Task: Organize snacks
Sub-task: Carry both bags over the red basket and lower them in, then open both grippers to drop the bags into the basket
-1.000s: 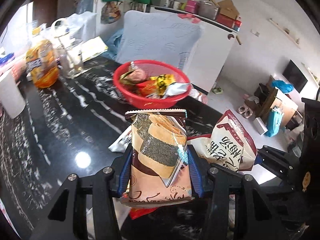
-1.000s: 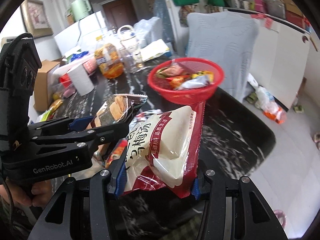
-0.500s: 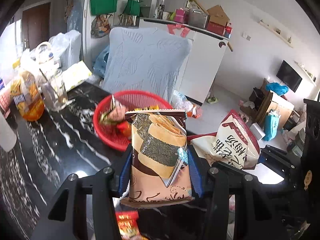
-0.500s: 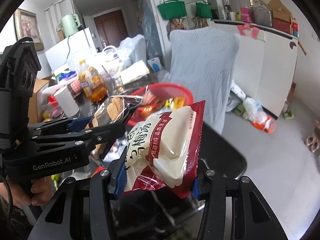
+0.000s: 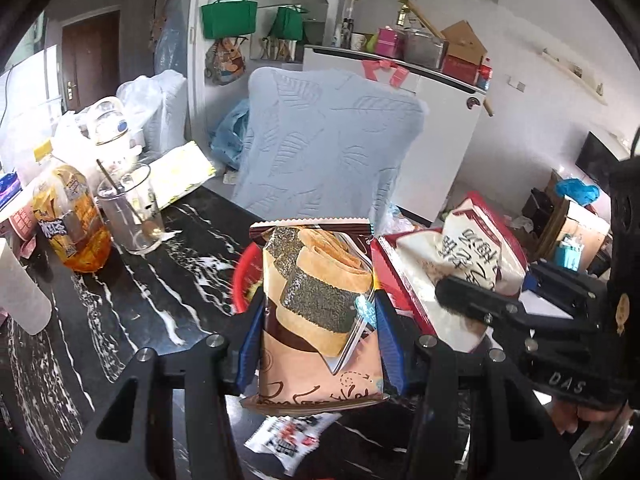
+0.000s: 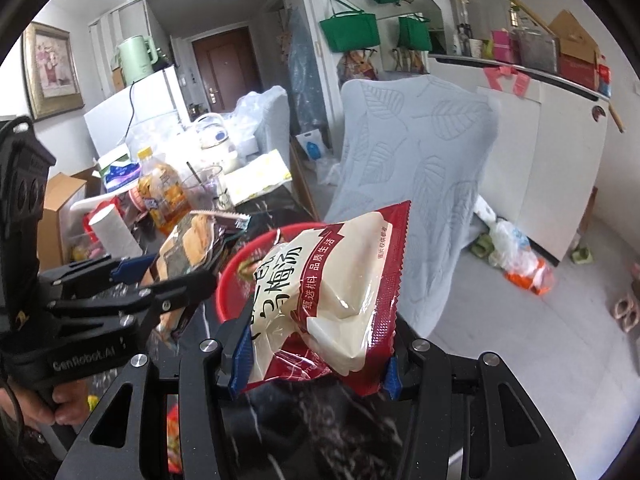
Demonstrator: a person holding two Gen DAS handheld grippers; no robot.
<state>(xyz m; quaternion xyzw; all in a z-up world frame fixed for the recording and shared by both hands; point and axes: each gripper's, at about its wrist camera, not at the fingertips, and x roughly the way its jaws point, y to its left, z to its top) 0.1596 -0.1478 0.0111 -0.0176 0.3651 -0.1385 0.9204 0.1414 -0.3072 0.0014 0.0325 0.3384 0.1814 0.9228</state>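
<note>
My left gripper is shut on a brown seaweed-roll snack packet, held upright above the black marble table. My right gripper is shut on a red and white snack bag; that bag also shows to the right in the left wrist view. The red basket sits just behind both packets, and only its rim shows past the brown one. The left gripper with its packet appears at the left of the right wrist view. Another wrapped snack lies on the table below.
A juice bottle, a glass with a spoon and a white paper roll stand at the left of the table. A chair with a pale blue cover stands behind the basket. A white chest freezer lines the wall.
Both grippers have risen and moved toward the basket with their packets. The basket, earlier in full view with its snacks, is now mostly hidden behind the held packets.
</note>
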